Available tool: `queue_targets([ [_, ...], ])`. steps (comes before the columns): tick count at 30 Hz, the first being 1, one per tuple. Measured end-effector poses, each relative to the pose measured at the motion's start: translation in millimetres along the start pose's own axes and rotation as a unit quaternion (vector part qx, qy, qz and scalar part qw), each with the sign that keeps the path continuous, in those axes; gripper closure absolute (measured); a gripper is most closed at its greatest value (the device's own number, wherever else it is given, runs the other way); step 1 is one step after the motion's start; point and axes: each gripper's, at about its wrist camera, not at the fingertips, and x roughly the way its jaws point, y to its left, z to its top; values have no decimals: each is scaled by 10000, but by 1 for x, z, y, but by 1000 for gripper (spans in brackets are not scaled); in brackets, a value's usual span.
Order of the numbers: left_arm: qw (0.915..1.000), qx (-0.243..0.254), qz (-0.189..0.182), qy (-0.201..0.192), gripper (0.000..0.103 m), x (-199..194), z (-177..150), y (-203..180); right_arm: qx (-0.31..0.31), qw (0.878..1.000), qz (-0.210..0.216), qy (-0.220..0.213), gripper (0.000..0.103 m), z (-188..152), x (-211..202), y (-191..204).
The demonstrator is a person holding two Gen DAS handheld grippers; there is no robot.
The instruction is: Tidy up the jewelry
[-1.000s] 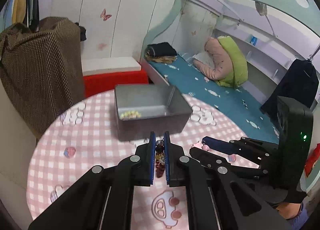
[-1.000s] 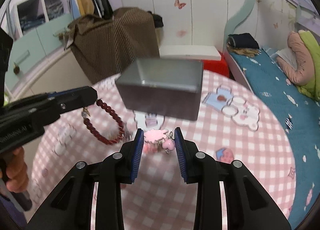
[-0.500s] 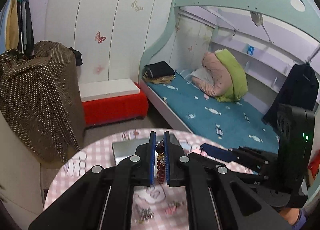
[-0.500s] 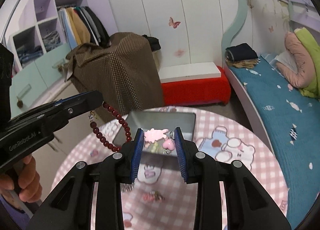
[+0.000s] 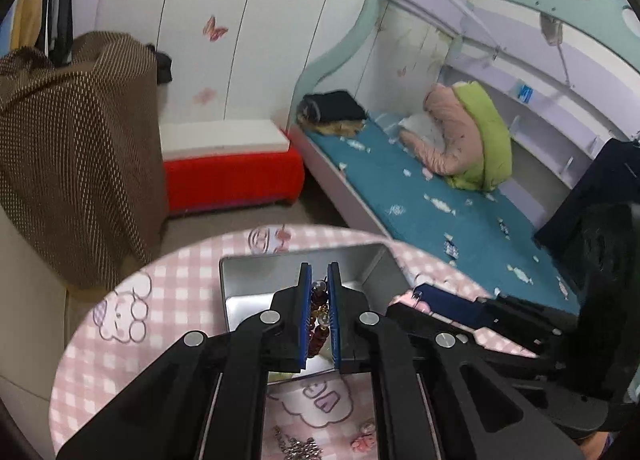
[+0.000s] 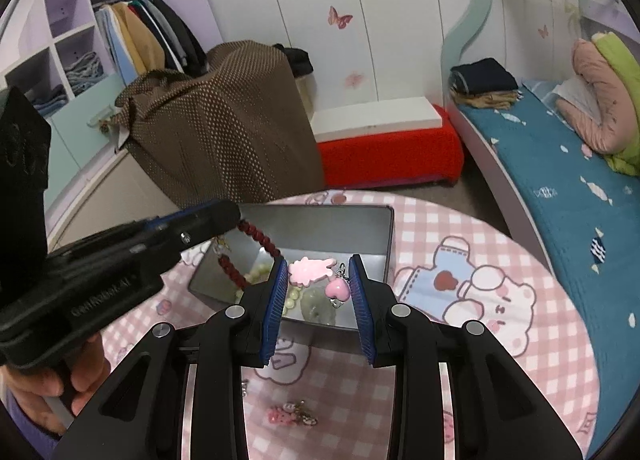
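My left gripper (image 5: pixel 319 300) is shut on a dark red bead bracelet (image 5: pixel 316 312) and holds it over the open grey metal box (image 5: pixel 240 280). In the right wrist view the bracelet (image 6: pixel 256 248) hangs from the left gripper (image 6: pixel 224 220) into the box (image 6: pixel 376 228). My right gripper (image 6: pixel 318 284) is shut on a pink charm keychain (image 6: pixel 310 270) with a pink heart (image 6: pixel 337 289), above the box's near edge. Pale green beads (image 6: pixel 294 294) and a pale pendant (image 6: pixel 316 302) lie inside the box.
The box stands on a round table with a pink checked cloth (image 6: pixel 460 360). A small pink charm (image 6: pixel 292 416) and a silvery piece (image 5: pixel 298 446) lie on the cloth near me. A brown draped chair, a red bench and a bed stand beyond the table.
Both grippers have dropped and moved forward with their loads, so they now hang over the open box, and its inside shows.
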Motion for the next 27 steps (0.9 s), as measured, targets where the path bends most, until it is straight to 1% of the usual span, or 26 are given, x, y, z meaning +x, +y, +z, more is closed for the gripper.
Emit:
queue_targets([
  [7, 9992, 13, 263, 298, 94, 16, -8, 4, 32, 9999, 1, 124, 71, -6, 12, -3],
  [8, 9991, 31, 288, 322, 92, 16, -9, 4, 37, 9999, 2, 138, 71, -7, 13, -3],
  [9, 9990, 40, 302, 318, 85, 16, -10, 4, 43, 9999, 1, 140, 71, -8, 13, -3],
  [10, 9990, 39, 313, 310, 81, 16, -11, 4, 52, 9999, 0, 144, 71, -9, 13, -4],
  [19, 9990, 57, 322, 289, 80, 9, -14, 2, 134, 9998, 40, 147, 70, -10, 12, -5],
  [20, 9990, 45, 335, 284, 79, 8, -14, 3, 136, 9998, 39, 140, 70, -10, 12, -6],
  [21, 9990, 31, 360, 271, 71, 7, -14, 3, 142, 9998, 33, 113, 70, -9, 11, -7],
  [22, 9990, 14, 385, 246, 65, 6, -14, 4, 153, 9998, 27, 105, 70, -9, 10, -7],
  [24, 9990, -18, 401, 182, 65, 0, -15, 5, 192, 9998, 39, 87, 65, -9, 6, -7],
  [25, 9991, -30, 391, 173, 65, -2, -15, 5, 192, 9998, 25, 78, 59, -9, 4, -7],
  [27, 9992, -39, 385, 123, 65, -10, -15, 6, 188, 9998, 18, 20, 58, -9, -3, -6],
])
